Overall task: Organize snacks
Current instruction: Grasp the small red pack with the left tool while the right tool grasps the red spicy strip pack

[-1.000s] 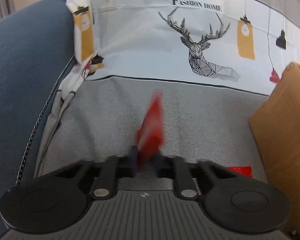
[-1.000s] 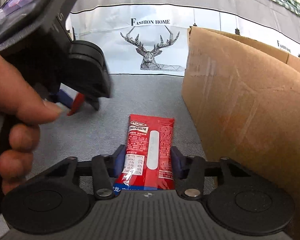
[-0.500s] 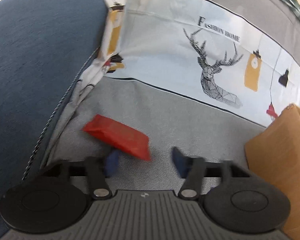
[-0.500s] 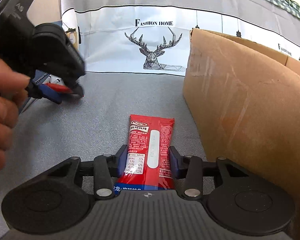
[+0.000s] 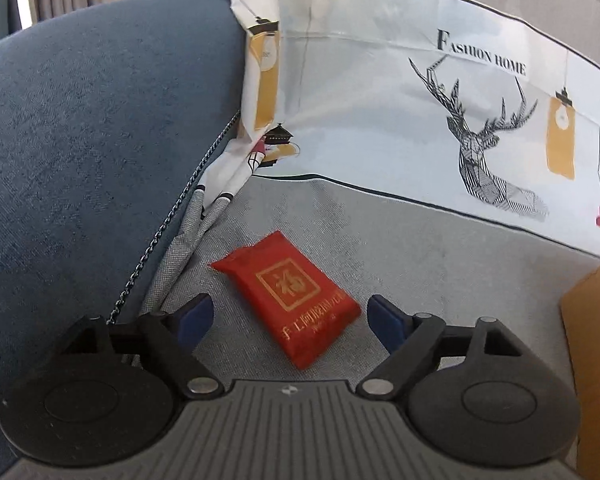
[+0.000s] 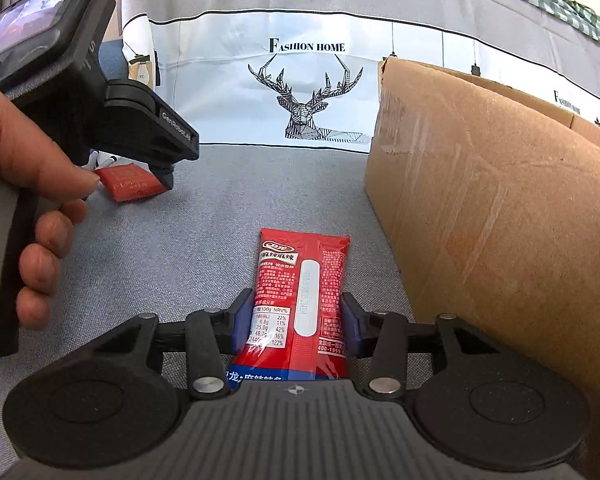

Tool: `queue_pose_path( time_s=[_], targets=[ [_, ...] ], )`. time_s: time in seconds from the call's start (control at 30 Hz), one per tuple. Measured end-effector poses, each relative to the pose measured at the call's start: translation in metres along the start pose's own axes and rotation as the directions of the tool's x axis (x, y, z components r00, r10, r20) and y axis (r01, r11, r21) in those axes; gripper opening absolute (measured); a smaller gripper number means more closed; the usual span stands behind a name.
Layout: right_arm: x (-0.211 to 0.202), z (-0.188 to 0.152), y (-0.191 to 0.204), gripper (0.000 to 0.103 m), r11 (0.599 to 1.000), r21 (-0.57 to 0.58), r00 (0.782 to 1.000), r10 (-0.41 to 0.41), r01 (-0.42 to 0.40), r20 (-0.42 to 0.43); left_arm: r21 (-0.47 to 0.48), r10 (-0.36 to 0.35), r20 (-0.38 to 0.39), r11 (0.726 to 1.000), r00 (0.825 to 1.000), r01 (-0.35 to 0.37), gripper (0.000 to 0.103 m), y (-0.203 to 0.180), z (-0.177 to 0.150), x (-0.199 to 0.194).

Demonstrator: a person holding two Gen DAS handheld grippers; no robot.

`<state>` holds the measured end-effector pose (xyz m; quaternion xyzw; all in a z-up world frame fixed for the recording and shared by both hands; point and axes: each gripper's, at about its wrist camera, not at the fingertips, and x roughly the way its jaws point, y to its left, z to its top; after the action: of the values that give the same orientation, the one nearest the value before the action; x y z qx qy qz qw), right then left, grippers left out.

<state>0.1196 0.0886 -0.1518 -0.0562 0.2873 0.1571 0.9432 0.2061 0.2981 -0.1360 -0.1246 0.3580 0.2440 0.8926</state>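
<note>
- The small red snack packet (image 5: 286, 298) lies flat on the grey cloth-covered seat (image 5: 440, 248), near the blue sofa arm (image 5: 80, 140) and the hanging corner of the deer-print cover (image 5: 380, 120).
- The left tool (image 5: 288, 314) sits over it with its jaws opening wide; the packet is between the blue pads (image 5: 192, 316) but neither touches it, so it looks set down, not held.
- The long red snack bar (image 6: 302, 300) is gripped by the right tool (image 6: 296, 320), both pads pressed on its sides, its far end resting on the seat just beside the cardboard box (image 6: 500, 220).
- A hand (image 6: 28, 208) holds the left tool's handle.
- My guess: sorting is midway, with one packet placed and the bar yet to be placed.
- I can't see inside the box, so I can't tell what's already sorted.
</note>
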Motion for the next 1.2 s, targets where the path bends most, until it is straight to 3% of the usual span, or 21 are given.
queue_pose_path(
  time_s=[0.13,0.27,0.43,0.53,0.6,0.9,1.03,1.1,1.17,1.2],
  targets=[
    [0.000,0.000,0.001,0.048,1.000,-0.003,1.000,-0.003,0.003,0.002,-0.004,-0.014,-0.016,1.000,1.000,0.014,0.087,-0.001,0.000,0.006],
    [0.000,-0.001,0.002,0.049,1.000,-0.008,1.000,-0.006,0.006,0.004,0.043,0.003,-0.005,0.999,1.000,-0.003,0.072,-0.005,0.000,0.007],
    [0.000,-0.002,0.003,0.049,1.000,-0.013,1.000,-0.011,0.011,0.008,0.063,0.005,0.008,0.998,1.000,-0.005,0.023,-0.008,0.000,0.002],
    [0.000,-0.002,0.004,0.049,1.000,-0.012,1.000,-0.011,0.011,0.009,0.051,-0.001,0.008,0.999,1.000,0.001,0.006,-0.005,0.001,0.000],
    [0.000,-0.002,0.004,0.049,1.000,-0.012,1.000,-0.011,0.011,0.009,0.030,-0.018,0.009,0.999,1.000,0.018,0.002,-0.002,0.002,-0.002],
    [-0.001,-0.003,0.006,0.049,1.000,-0.018,1.000,-0.018,0.018,0.013,-0.011,-0.092,0.064,0.996,0.994,0.093,0.000,0.003,0.007,-0.015],
    [0.000,-0.003,0.005,0.049,1.000,-0.017,1.000,-0.018,0.018,0.013,-0.050,-0.175,0.110,0.982,0.978,0.182,0.000,0.009,0.010,-0.023],
    [0.000,-0.003,0.006,0.049,1.000,-0.018,1.000,-0.018,0.019,0.013,-0.066,-0.182,0.125,0.979,0.975,0.191,0.000,0.013,0.011,-0.026],
    [0.000,-0.003,0.005,0.049,1.000,-0.018,1.000,-0.018,0.018,0.013,-0.101,-0.141,0.131,0.983,0.981,0.155,0.009,0.018,0.011,-0.025],
    [0.000,-0.003,0.005,0.049,1.000,-0.018,1.000,-0.018,0.018,0.014,-0.125,-0.112,0.129,0.984,0.985,0.128,0.027,0.021,0.011,-0.024]
  ],
)
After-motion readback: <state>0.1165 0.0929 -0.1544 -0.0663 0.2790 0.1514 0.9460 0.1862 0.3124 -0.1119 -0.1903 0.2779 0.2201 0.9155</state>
